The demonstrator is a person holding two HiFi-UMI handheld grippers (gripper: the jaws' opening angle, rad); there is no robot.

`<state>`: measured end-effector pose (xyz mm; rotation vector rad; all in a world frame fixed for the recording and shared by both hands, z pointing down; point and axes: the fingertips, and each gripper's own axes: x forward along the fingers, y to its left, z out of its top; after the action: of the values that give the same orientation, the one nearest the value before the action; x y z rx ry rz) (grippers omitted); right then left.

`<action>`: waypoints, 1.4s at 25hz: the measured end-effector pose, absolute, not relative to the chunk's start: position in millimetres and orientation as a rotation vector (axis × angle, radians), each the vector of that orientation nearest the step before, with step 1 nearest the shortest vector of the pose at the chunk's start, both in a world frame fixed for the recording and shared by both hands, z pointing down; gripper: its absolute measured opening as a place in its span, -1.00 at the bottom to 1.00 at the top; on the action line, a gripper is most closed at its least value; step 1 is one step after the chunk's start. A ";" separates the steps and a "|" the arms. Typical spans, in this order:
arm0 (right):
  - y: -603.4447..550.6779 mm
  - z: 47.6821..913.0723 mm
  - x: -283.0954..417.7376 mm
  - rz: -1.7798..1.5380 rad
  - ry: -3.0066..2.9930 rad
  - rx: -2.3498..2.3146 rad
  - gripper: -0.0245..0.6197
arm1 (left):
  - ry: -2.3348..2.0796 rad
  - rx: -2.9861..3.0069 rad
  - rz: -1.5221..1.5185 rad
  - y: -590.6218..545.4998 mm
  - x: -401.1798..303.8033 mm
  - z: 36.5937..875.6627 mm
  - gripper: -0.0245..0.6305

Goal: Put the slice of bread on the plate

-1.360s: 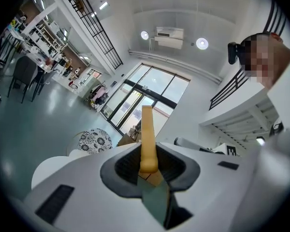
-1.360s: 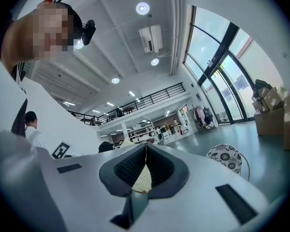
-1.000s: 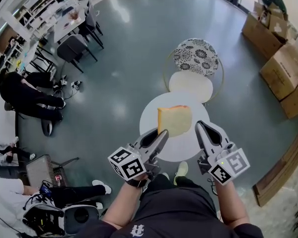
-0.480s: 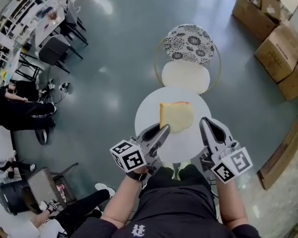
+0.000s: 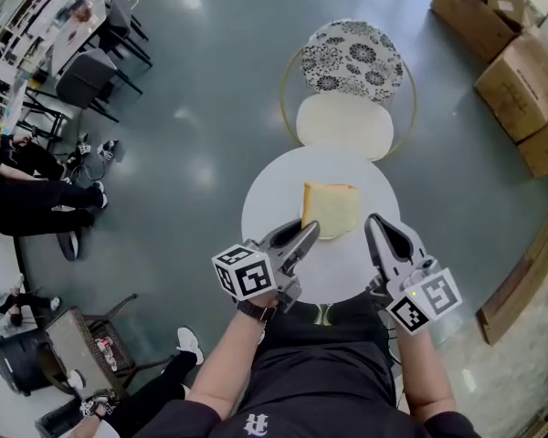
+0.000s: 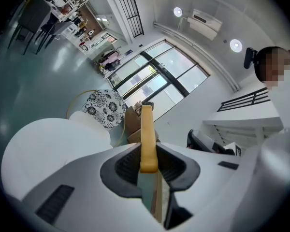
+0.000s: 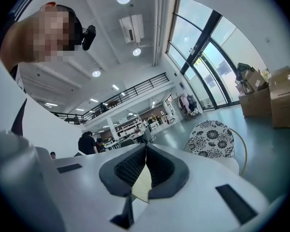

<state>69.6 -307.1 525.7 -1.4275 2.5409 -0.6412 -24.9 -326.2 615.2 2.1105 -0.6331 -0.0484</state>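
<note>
A slice of bread (image 5: 331, 208) with a tan crust hangs flat over the round white table top (image 5: 274, 199). My left gripper (image 5: 309, 233) is shut on its near left corner. In the left gripper view the slice (image 6: 146, 124) stands edge-on, pinched between the dark pads (image 6: 123, 166), with the table (image 6: 43, 144) below at the left. My right gripper (image 5: 376, 224) hovers just right of the slice, not touching it. Its jaws meet at the tips with nothing between them (image 7: 145, 148). No separate plate stands out from the white top.
A chair with a cream seat (image 5: 350, 121) and a flower-patterned back (image 5: 352, 57) stands behind the table. Cardboard boxes (image 5: 521, 71) are stacked at the far right. People sit on the floor at the left (image 5: 27, 185). A wooden board (image 5: 530, 272) lies at the right.
Both grippers have sunk toward the table top, the left one carrying the bread with it. The slice now lies nearer the table's middle. Neither gripper's jaws have changed.
</note>
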 end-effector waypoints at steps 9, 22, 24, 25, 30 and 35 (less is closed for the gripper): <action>-323.9 585.4 63.9 -0.690 2.526 -1.435 -0.90 | -0.636 2.044 0.022 -342.8 -31.5 697.1 -0.65; -332.2 642.6 68.0 -0.749 2.501 -1.451 -0.90 | -0.612 1.963 0.111 -345.4 -27.2 776.7 -0.65; -331.5 646.1 68.5 -0.755 2.498 -1.455 -0.90 | -0.613 1.949 0.119 -345.0 -28.5 783.9 -0.65; -331.4 647.8 68.7 -0.758 2.497 -1.456 -0.90 | -0.613 1.942 0.122 -345.1 -28.8 787.3 -0.65; -330.0 656.3 72.3 -0.770 2.492 -1.463 -0.90 | -0.622 1.919 0.144 -347.6 -28.4 803.1 -0.65; -328.7 659.5 72.4 -0.781 2.492 -1.464 -0.90 | -0.636 1.883 0.153 -350.9 -33.8 816.3 -0.65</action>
<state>72.4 -328.7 659.5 -1.4642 2.4922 -0.7813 -33.8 -350.9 816.3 1.8835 -0.6364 0.1531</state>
